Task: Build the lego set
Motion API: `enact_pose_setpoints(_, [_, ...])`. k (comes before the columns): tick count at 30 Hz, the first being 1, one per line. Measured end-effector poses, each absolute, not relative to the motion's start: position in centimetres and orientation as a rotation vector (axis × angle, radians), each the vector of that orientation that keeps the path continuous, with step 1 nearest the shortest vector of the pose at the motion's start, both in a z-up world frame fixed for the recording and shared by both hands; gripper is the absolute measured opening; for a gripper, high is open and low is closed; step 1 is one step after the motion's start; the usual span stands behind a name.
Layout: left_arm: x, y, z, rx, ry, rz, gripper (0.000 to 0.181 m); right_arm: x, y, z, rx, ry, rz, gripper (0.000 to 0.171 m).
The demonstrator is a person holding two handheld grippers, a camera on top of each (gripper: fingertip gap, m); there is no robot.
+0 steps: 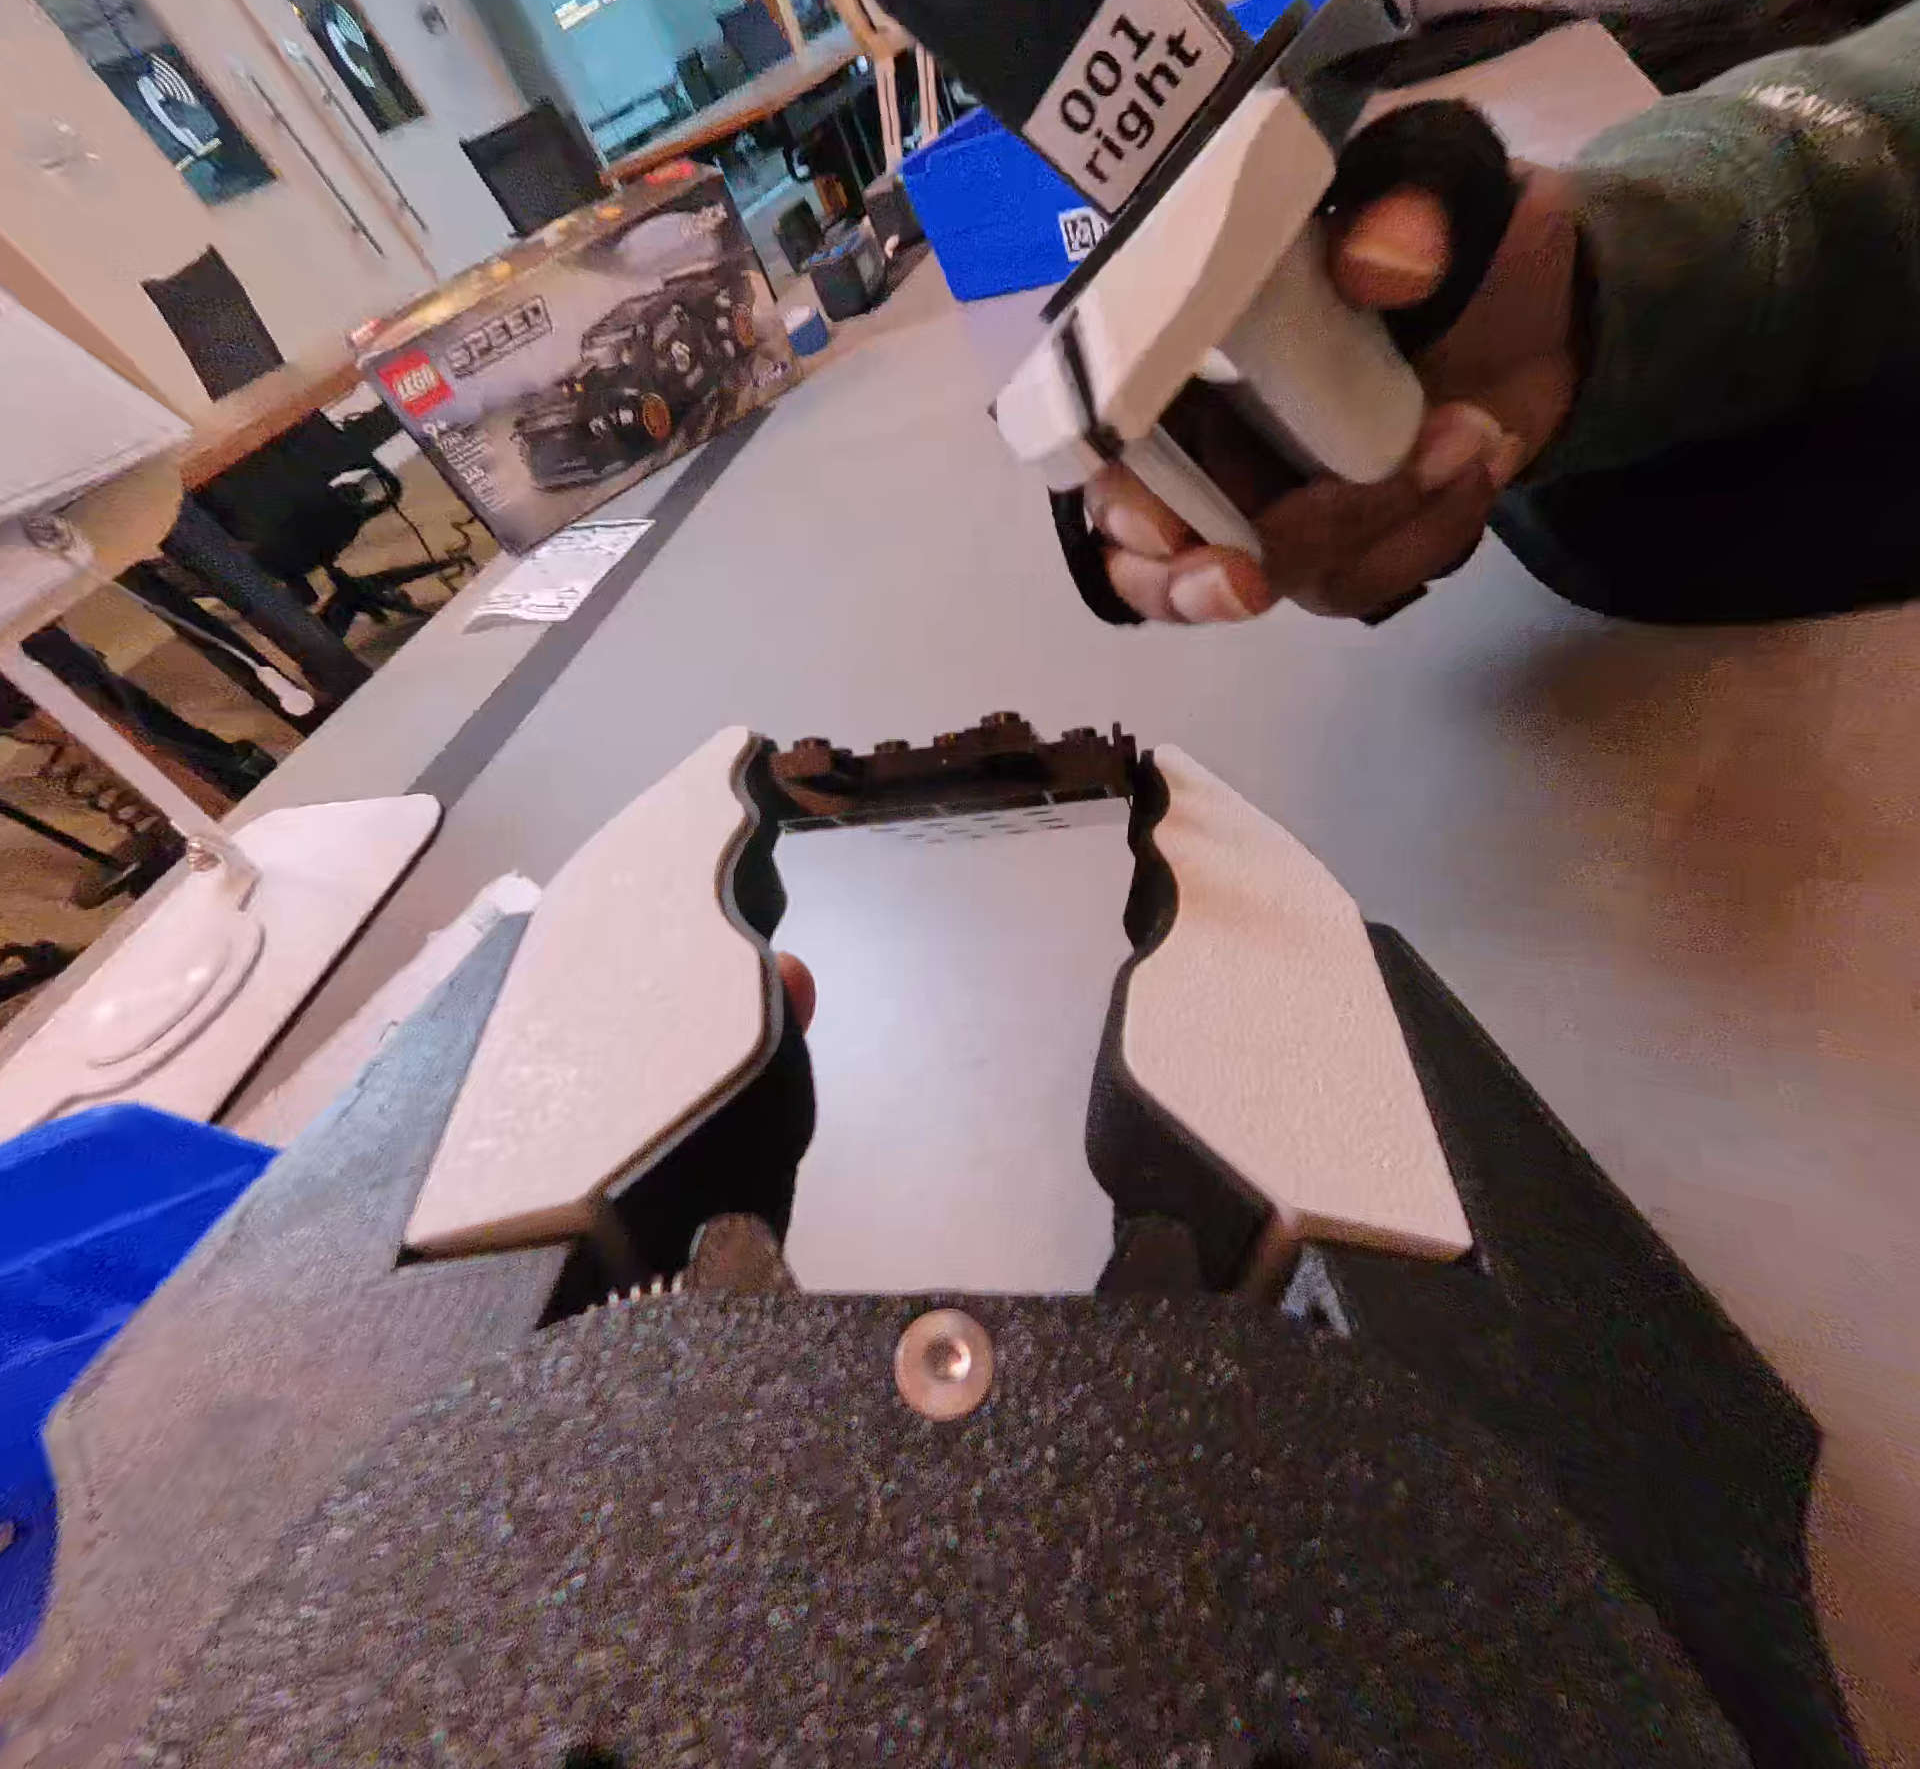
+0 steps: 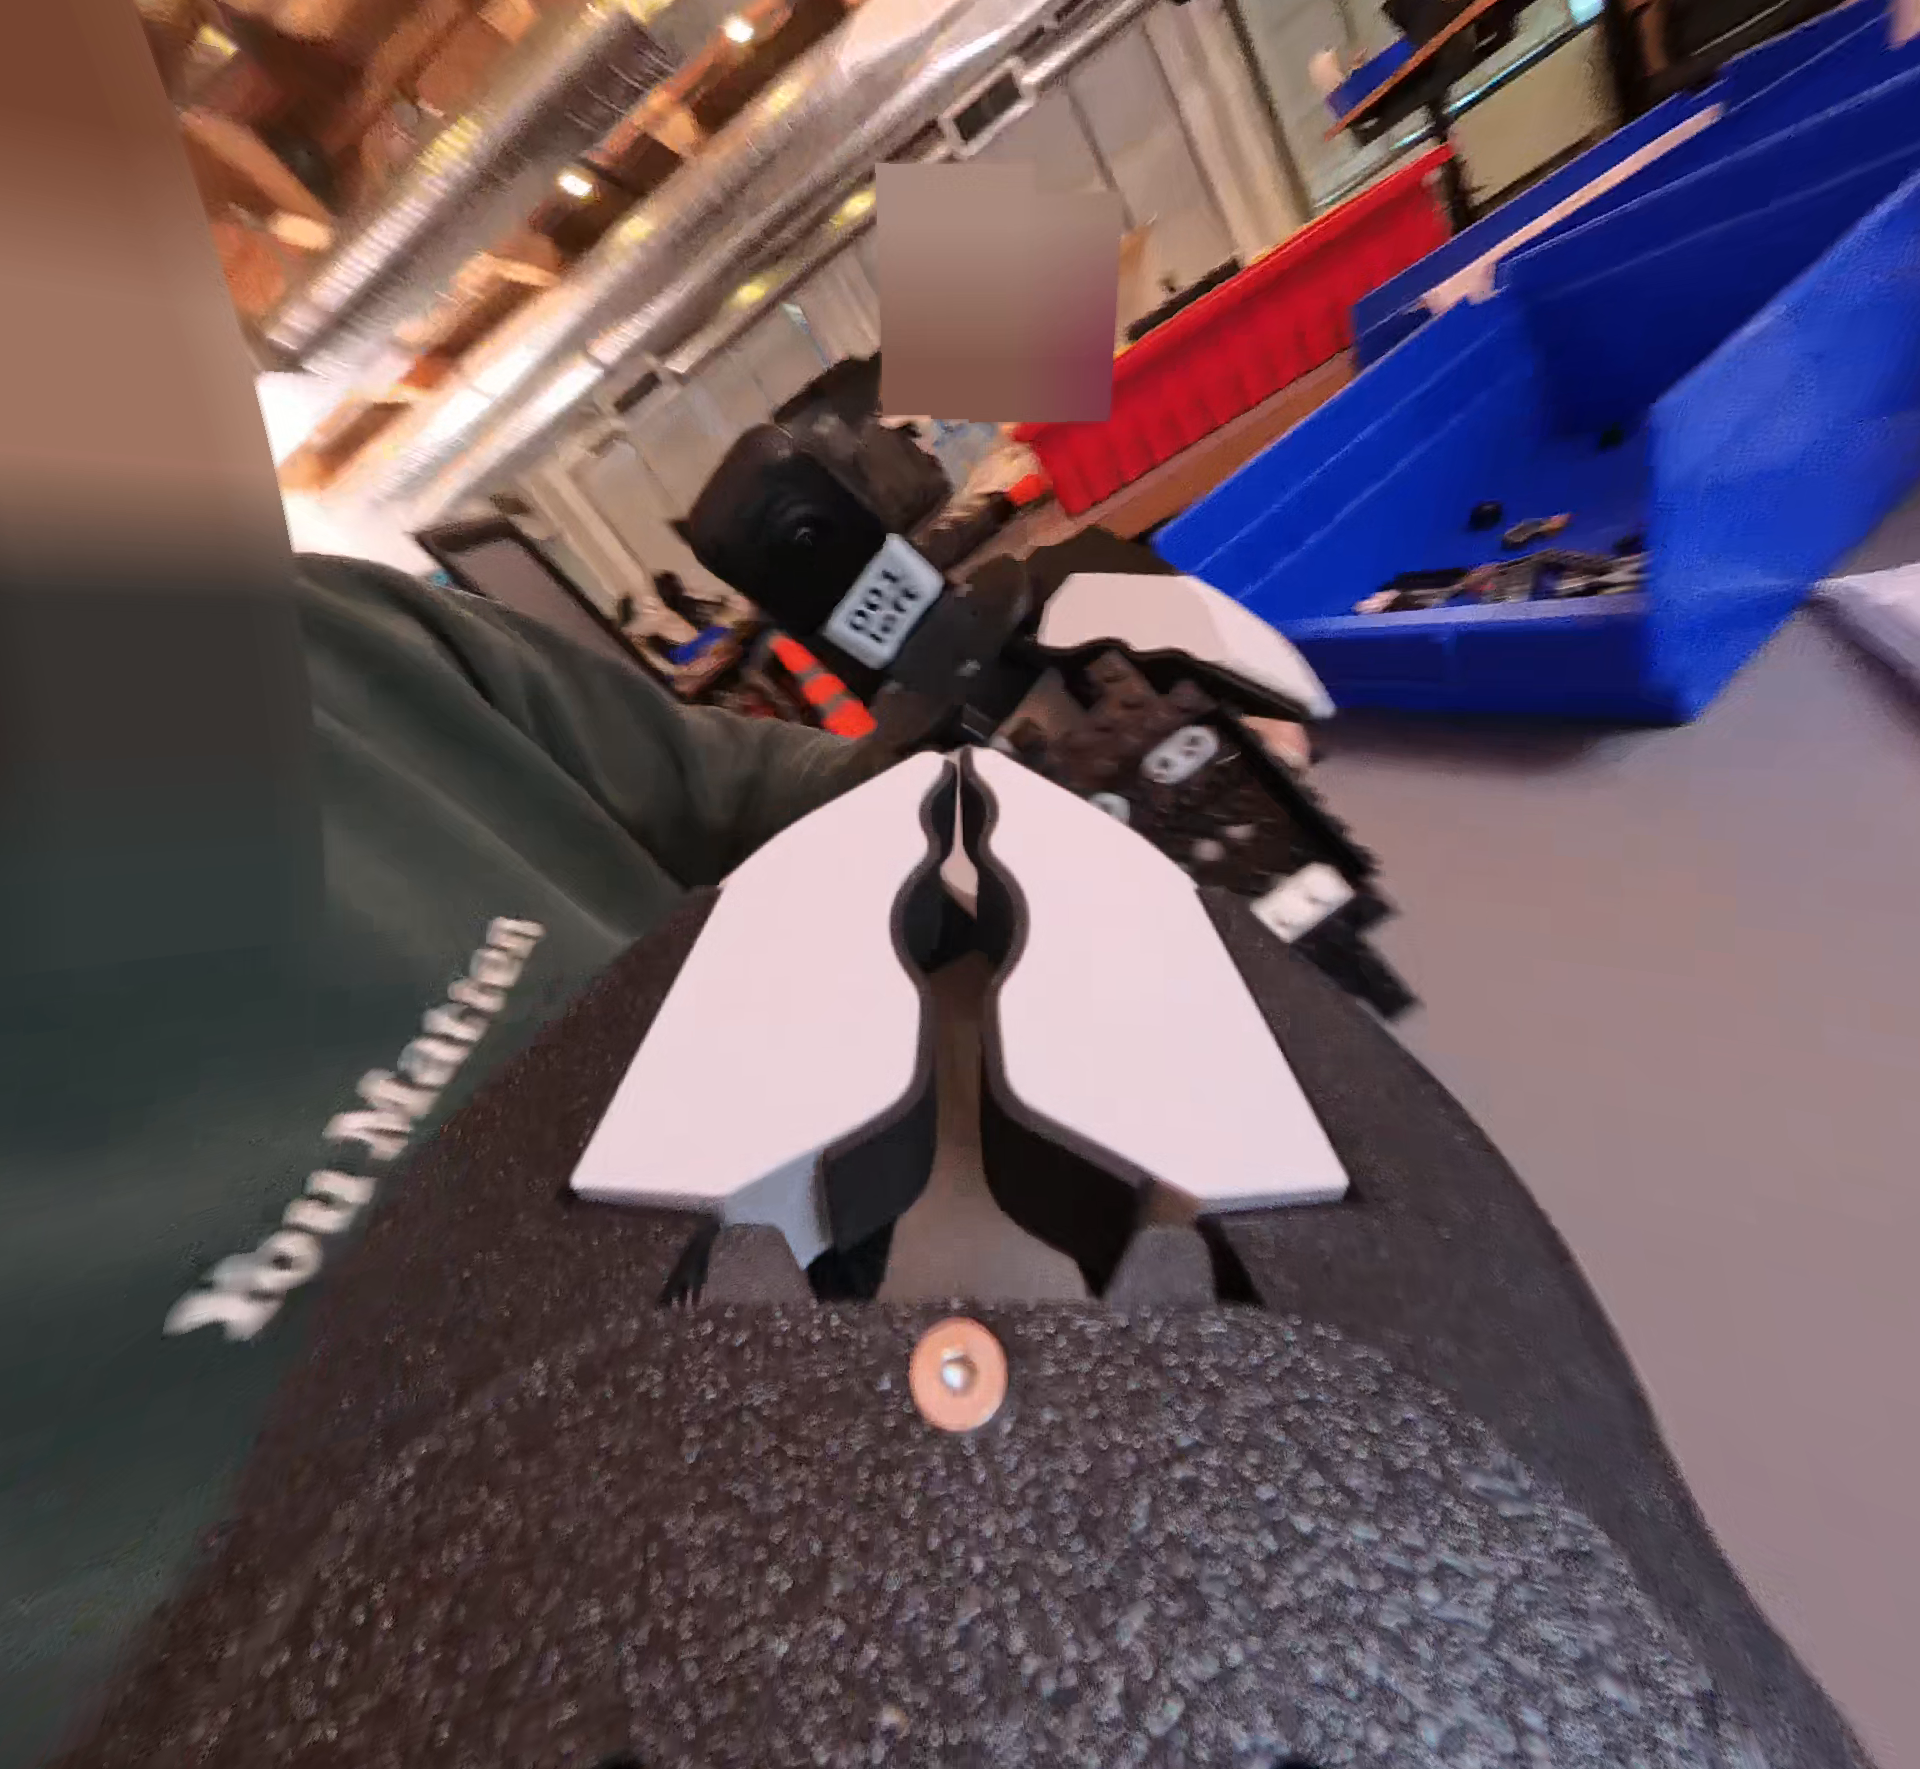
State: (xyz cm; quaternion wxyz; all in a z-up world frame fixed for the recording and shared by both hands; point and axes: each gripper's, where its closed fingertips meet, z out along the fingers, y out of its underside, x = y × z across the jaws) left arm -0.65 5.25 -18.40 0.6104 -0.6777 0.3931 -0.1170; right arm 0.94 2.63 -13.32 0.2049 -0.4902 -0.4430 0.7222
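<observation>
My left gripper (image 1: 951, 784) is shut on a dark brick build (image 1: 956, 763), with its white fingertips clamping the two ends. The build has studs on top and is held above the grey table (image 1: 935, 524). In the right wrist view the build (image 2: 1236, 826) shows as a black plate with small white pieces, next to a left gripper finger (image 2: 1174, 628). My right gripper (image 2: 958, 769) is shut with its tips together, and I see nothing between them. It hovers close to the build. In the left wrist view the right gripper (image 1: 1049, 431) is held by a gloved hand at the upper right.
A dark toy-set box (image 1: 582, 358) and a leaflet (image 1: 566, 571) lie at the table's far left. Blue bins (image 2: 1507, 493) holding small parts stand to the right, with a red bin (image 2: 1247, 358) behind. Another blue bin (image 1: 94, 1252) and a white base (image 1: 208, 940) sit at the near left. One gripper's finger ends stand about 6 centimeters off the other's.
</observation>
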Motion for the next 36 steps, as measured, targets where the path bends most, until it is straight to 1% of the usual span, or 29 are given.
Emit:
enact_pose_setpoints(3, [-0.4,4.3,-18.3,-1.547,0.857,-0.457,0.065,0.7,3.4,-14.8,-1.369,-1.363,1.743,0.014])
enact_pose_setpoints(4, [-0.1,4.1,-18.2,-1.541,0.839,-0.531,0.065,0.5,3.2,-15.1,-1.372,-1.383,1.736,0.019])
enact_pose_setpoints(9, [0.7,3.5,-17.0,-1.467,0.789,-0.734,0.065,-0.4,1.8,-15.9,-1.412,-1.432,1.753,0.030])
enact_pose_setpoints(11, [1.0,3.3,-16.9,-1.439,0.812,-0.712,0.065,-0.6,1.3,-15.9,-1.462,-1.413,1.812,0.040])
enact_pose_setpoints(13, [1.4,3.1,-17.2,-1.421,0.861,-0.651,0.065,-0.8,1.3,-16.0,-1.498,-1.394,1.830,0.045])
enact_pose_setpoints(18, [1.7,2.8,-17.4,-1.394,0.914,-0.573,0.065,-0.9,0.9,-15.7,-1.529,-1.353,1.932,0.047])
enact_pose_setpoints(21, [2.0,2.7,-17.8,-1.387,0.960,-0.518,0.064,-1.0,0.7,-15.5,-1.540,-1.299,2.021,0.043])
enact_pose_setpoints(24, [2.2,2.6,-17.4,-1.380,0.945,-0.560,0.064,-0.9,0.9,-15.3,-1.539,-1.274,2.068,0.038])
enact_pose_setpoints(27, [2.2,3.1,-17.5,-1.402,0.943,-0.539,0.064,-0.8,1.4,-15.4,-1.550,-1.231,2.119,0.036])
enact_pose_setpoints(33, [1.7,4.3,-18.7,-1.496,0.910,-0.433,0.063,-1.1,2.6,-16.2,-1.595,-1.197,2.075,0.034])
enact_pose_setpoints(36, [1.1,4.8,-19.0,-1.545,0.882,-0.369,0.065,-0.9,4.1,-15.3,-1.591,-1.046,2.162,0.032])
